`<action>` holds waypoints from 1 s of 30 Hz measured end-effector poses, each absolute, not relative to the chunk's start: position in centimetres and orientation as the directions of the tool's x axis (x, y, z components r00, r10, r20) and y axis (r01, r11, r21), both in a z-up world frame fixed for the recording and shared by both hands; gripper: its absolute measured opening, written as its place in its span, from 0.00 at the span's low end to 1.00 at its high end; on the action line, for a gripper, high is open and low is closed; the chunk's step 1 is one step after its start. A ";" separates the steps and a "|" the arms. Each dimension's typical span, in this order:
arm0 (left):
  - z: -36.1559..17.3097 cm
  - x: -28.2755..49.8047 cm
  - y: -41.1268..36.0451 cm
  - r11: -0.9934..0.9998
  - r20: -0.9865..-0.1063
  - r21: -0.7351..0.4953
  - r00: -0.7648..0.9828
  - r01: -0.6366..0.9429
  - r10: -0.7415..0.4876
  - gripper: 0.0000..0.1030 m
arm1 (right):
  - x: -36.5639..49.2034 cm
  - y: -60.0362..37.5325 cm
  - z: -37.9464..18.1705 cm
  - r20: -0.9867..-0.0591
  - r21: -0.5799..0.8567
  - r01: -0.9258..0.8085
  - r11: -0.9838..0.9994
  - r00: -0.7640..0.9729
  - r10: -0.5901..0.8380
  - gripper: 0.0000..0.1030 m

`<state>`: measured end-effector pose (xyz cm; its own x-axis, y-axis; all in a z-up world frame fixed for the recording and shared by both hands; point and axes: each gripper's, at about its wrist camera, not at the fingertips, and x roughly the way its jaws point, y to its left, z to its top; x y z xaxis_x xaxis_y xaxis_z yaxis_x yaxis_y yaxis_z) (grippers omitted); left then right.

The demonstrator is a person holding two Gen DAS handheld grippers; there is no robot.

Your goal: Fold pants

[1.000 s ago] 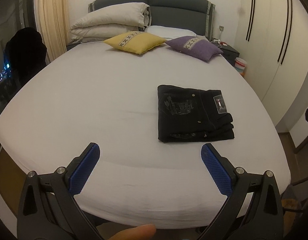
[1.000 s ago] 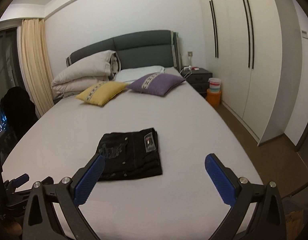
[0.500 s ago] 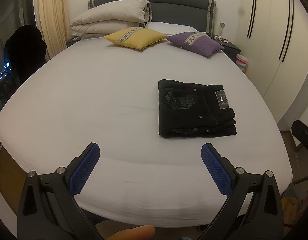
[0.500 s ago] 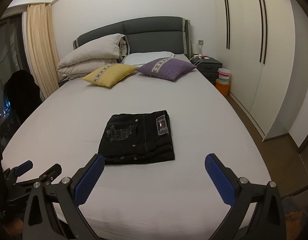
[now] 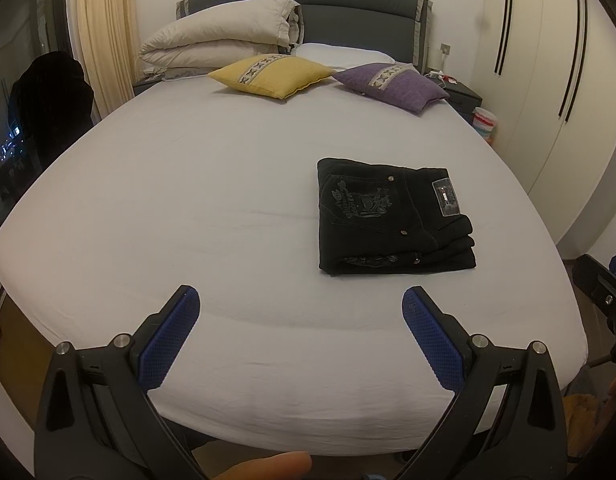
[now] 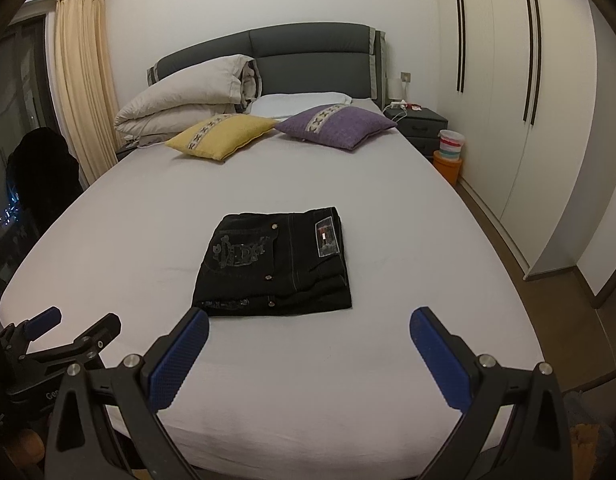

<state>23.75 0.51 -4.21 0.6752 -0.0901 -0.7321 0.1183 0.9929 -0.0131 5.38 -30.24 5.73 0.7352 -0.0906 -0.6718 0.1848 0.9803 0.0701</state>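
Note:
Black pants (image 5: 388,220) lie folded into a neat rectangle on the white bed (image 5: 188,200), right of centre in the left wrist view and in the middle in the right wrist view (image 6: 276,268). My left gripper (image 5: 300,300) is open and empty, held back over the foot of the bed, left of the pants. My right gripper (image 6: 308,320) is open and empty, just short of the pants' near edge. The left gripper also shows at the lower left of the right wrist view (image 6: 74,326).
A yellow cushion (image 5: 276,76), a purple cushion (image 5: 392,84) and a folded duvet (image 5: 220,44) lie at the headboard. A nightstand (image 6: 422,124) and stacked tubs (image 6: 450,152) stand right of the bed, beside white wardrobes (image 6: 528,120). A dark chair (image 6: 40,176) stands left.
Both grippers have drawn back slightly and the right one has swung left, so the pants sit more central in its view. The pants have not moved.

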 end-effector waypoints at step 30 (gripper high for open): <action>-5.0 24.0 0.8 0.992 -0.735 -0.009 0.672 0.127 -0.093 1.00 | 5.0 -30.1 5.0 -0.679 0.072 0.185 0.980 0.729 -0.088 1.00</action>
<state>23.95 0.81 -4.96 0.6717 -0.0926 -0.7351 0.1267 0.9919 -0.0092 4.98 -30.12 5.01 0.7290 -0.0882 -0.6788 0.1853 0.9801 0.0716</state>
